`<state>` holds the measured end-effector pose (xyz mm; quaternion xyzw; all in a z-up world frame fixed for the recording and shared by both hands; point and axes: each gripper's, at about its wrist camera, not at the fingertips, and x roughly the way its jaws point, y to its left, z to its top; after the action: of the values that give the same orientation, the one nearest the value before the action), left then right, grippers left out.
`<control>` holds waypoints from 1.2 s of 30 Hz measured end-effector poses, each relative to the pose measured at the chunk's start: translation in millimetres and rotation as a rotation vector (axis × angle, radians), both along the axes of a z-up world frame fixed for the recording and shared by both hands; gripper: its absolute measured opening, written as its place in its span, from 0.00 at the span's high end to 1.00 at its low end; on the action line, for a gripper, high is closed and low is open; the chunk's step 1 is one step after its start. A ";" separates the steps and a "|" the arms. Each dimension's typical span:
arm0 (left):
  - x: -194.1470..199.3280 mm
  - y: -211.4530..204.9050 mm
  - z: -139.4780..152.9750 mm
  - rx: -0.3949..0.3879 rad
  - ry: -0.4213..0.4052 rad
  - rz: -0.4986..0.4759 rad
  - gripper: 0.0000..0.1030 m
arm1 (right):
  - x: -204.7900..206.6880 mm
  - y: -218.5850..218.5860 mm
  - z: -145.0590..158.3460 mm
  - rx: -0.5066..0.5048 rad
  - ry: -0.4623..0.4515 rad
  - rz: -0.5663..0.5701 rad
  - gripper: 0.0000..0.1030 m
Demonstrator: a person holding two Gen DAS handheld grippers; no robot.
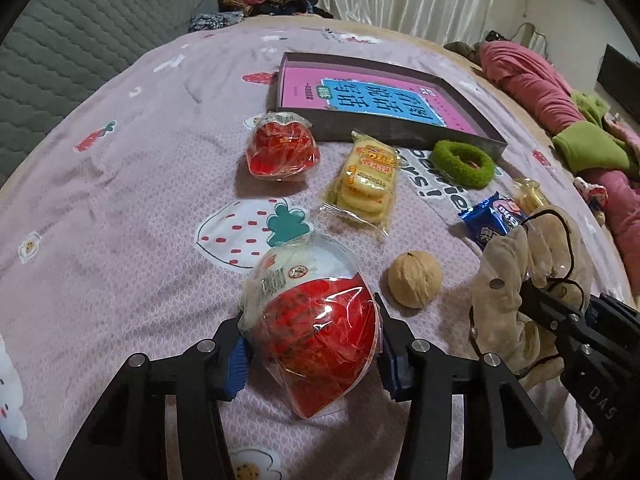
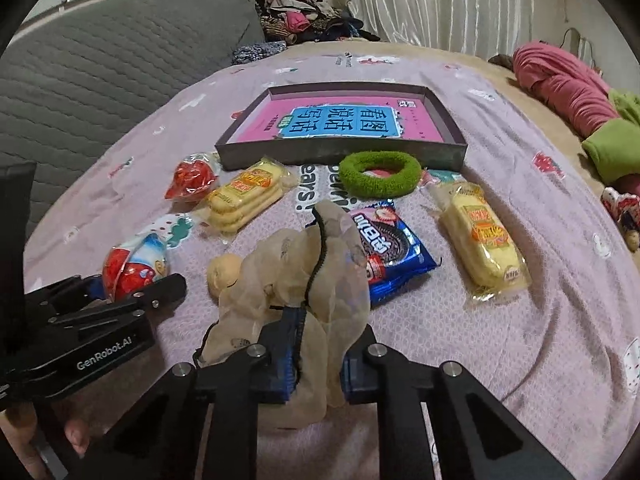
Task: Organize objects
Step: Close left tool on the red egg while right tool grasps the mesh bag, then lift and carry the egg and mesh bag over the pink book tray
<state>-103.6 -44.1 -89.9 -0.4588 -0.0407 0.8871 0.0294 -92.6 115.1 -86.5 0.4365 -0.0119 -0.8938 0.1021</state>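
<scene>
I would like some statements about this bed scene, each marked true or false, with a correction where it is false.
1. The left tool grips a red and white snack pack. True.
2. The right tool is open and holds nothing. False: it is shut on a beige cloth pouch.
3. The green ring lies inside the tray. False: it lies on the bedsheet, just in front of the tray.
4. A pink book lies in the tray. True.
5. The walnut is held by the left tool. False: it rests on the bedsheet beside the held pack.
</scene>
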 end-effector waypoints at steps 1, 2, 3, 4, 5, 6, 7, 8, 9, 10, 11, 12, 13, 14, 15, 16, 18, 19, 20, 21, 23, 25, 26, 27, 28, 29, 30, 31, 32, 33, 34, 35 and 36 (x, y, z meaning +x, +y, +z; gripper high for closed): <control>1.5 0.4 1.2 -0.002 0.004 0.001 0.49 | 1.0 1.8 0.8 -0.004 0.000 -0.001 0.83; 3.4 0.9 2.8 -0.003 0.008 0.000 0.49 | 2.9 3.7 1.9 -0.007 0.000 -0.004 0.83; 5.4 1.5 4.8 -0.002 0.010 0.000 0.49 | 4.9 5.6 3.1 -0.012 0.004 -0.007 0.83; 7.4 2.1 6.4 0.001 0.013 -0.002 0.49 | 7.1 7.8 4.8 -0.019 0.006 -0.012 0.83; 9.8 2.9 9.6 0.004 0.017 -0.004 0.49 | 9.0 9.4 7.0 -0.025 0.009 -0.015 0.83; 11.9 3.0 11.9 0.004 0.024 -0.004 0.49 | 10.1 10.4 8.6 -0.027 0.013 -0.016 0.83; 13.5 2.9 14.1 0.003 0.029 -0.004 0.49 | 12.0 11.0 11.4 -0.027 0.019 -0.017 0.83; 16.3 4.0 16.8 0.001 0.034 -0.005 0.49 | 14.8 11.5 15.7 -0.025 0.030 -0.017 0.83; 19.6 5.0 20.2 -0.004 0.044 -0.004 0.49 | 17.2 11.8 18.5 -0.025 0.039 -0.018 0.83; 22.2 5.9 23.0 -0.009 0.052 -0.003 0.49 | 19.6 12.4 21.8 -0.027 0.047 -0.018 0.83; 25.7 7.5 27.5 -0.014 0.061 -0.005 0.49 | 22.3 13.4 25.6 -0.030 0.056 -0.018 0.83; 28.1 8.7 30.6 -0.014 0.066 -0.006 0.49 | 24.8 14.2 29.0 -0.030 0.065 -0.018 0.83; 30.4 9.9 33.6 -0.015 0.071 -0.007 0.49 | 26.8 15.0 32.3 -0.029 0.071 -0.017 0.83; 34.7 12.4 38.9 -0.025 0.082 -0.010 0.49 | 29.0 15.7 35.5 -0.029 0.079 -0.018 0.83; 37.4 14.2 42.4 -0.032 0.091 -0.012 0.49 | 31.0 16.5 38.6 -0.031 0.086 -0.019 0.83; 39.8 15.9 45.9 -0.037 0.097 -0.013 0.49 | 33.4 17.1 41.4 -0.032 0.091 -0.018 0.83; 46.0 19.4 54.5 -0.040 0.110 -0.012 0.49 | 37.9 19.0 46.9 -0.028 0.099 -0.015 0.83; 48.3 20.2 57.9 -0.035 0.112 -0.015 0.49 | 40.8 20.6 50.7 -0.032 0.107 -0.015 0.83; 50.6 22.2 61.9 -0.032 0.116 -0.015 0.49 | 42.5 21.9 53.9 -0.037 0.112 -0.014 0.83; 53.2 24.5 67.1 -0.035 0.126 -0.016 0.49 | 44.9 23.3 57.1 -0.038 0.117 -0.014 0.83; 56.6 29.1 75.5 -0.045 0.143 -0.022 0.49 | 49.2 26.0 64.5 -0.034 0.131 -0.012 0.83; 59.4 32.6 84.3 -0.051 0.153 -0.030 0.49 | 54.4 29.1 72.0 -0.034 0.149 -0.012 0.83; 60.9 33.9 90.5 -0.047 0.158 -0.031 0.49 | 56.4 30.7 76.1 -0.035 0.157 -0.013 0.83; 62.3 34.5 94.6 -0.046 0.165 -0.029 0.49 | 58.5 32.0 79.6 -0.038 0.167 -0.014 0.83; 63.3 35.5 98.4 -0.048 0.172 -0.030 0.49 | 60.4 33.7 83.4 -0.040 0.176 -0.014 0.83; 64.8 37.1 104.0 -0.059 0.183 -0.029 0.49 | 61.9 34.6 85.7 -0.039 0.181 -0.015 0.83; 65.2 37.7 106.9 -0.068 0.190 -0.026 0.49 | 63.0 35.3 88.3 -0.039 0.186 -0.015 0.83; 66.2 38.6 109.7 -0.079 0.197 -0.023 0.49 | 64.4 36.2 90.6 -0.044 0.191 -0.013 0.83; 67.7 40.4 114.5 -0.095 0.209 -0.018 0.49 | 65.4 37.1 93.1 -0.048 0.195 -0.009 0.83; 68.2 41.1 117.2 -0.094 0.213 -0.018 0.49 | 66.9 37.7 95.6 -0.047 0.197 -0.006 0.83; 68.6 41.6 119.8 -0.091 0.213 -0.021 0.49 | 67.4 38.0 98.3 -0.044 0.202 -0.004 0.83; 69.3 42.5 123.5 -0.092 0.216 -0.019 0.49 | 68.4 38.7 101.3 -0.043 0.209 -0.003 0.83; 70.0 43.0 126.0 -0.091 0.221 -0.018 0.49 | 69.6 40.1 104.2 -0.047 0.214 -0.002 0.83</control>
<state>-33.6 -1.1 36.0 -0.3593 0.0073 0.9330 0.0207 -23.1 155.2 17.6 0.3359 -0.0225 -0.9349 0.1120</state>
